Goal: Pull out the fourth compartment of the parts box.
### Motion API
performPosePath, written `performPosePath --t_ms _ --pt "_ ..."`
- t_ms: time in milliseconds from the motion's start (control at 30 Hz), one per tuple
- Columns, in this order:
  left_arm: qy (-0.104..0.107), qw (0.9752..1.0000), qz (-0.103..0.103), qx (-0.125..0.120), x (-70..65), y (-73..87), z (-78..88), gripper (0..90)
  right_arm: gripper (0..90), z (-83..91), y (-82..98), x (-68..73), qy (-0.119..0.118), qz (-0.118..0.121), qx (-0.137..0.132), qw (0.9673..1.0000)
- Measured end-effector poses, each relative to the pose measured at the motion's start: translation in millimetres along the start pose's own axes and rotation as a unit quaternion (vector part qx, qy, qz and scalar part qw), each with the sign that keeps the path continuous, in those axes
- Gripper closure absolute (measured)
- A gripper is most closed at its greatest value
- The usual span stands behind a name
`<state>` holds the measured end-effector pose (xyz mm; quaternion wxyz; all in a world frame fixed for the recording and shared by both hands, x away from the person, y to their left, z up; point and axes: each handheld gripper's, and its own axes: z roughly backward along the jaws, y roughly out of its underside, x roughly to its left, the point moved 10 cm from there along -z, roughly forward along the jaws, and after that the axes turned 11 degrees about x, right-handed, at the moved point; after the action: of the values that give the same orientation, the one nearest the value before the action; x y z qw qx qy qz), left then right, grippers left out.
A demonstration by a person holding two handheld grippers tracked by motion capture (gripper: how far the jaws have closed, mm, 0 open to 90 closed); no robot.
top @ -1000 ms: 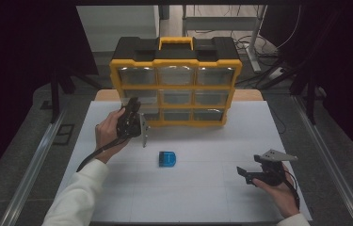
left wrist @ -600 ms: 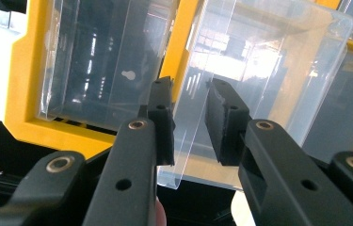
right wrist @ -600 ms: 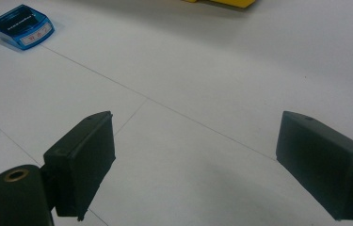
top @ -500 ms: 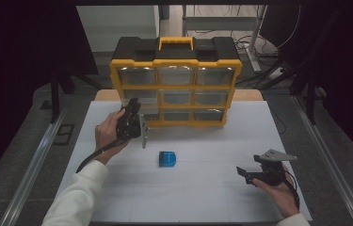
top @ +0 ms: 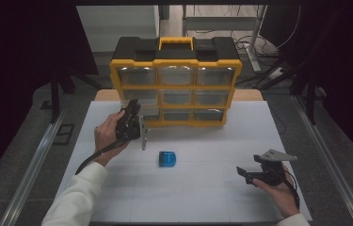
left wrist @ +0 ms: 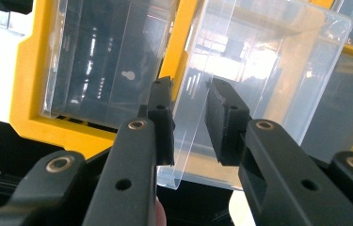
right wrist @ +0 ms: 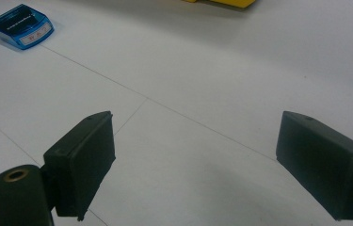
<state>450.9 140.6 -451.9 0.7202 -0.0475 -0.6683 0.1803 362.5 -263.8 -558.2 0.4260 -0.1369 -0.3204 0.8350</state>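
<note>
One clear drawer point(left wrist: 240, 89), pulled partway from the yellow organizer point(top: 175, 87), looks empty.

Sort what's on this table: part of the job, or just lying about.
In the job: left tongs, their jaws astride the front wall of the clear drawer; yellow organizer.
Lying about: blue box; right tongs, open above bare table.

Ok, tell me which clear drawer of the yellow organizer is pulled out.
The left drawer of the middle row, by the left tongs; its clear wall sits between their jaws. The others sit flush.
</note>
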Motion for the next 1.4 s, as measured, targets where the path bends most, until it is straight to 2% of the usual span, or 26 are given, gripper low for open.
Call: performPosePath --t_ms 367,533,1400 --pt "-0.001 1.0000 0.001 -0.004 0.4 0.7 4.9 73.1 12.5 -0.3 0.3 -0.2 0.002 -0.001 0.001 1.0000" --pt "0.000 0.9999 0.008 -0.008 -0.5 0.4 6.3 73.0 12.5 -0.4 0.4 -0.1 0.002 -0.001 0.002 1.0000" --pt "0.001 0.9999 0.005 -0.014 -0.4 3.1 14.8 72.9 12.5 -0.1 0.5 0.3 0.002 -0.001 0.002 1.0000"
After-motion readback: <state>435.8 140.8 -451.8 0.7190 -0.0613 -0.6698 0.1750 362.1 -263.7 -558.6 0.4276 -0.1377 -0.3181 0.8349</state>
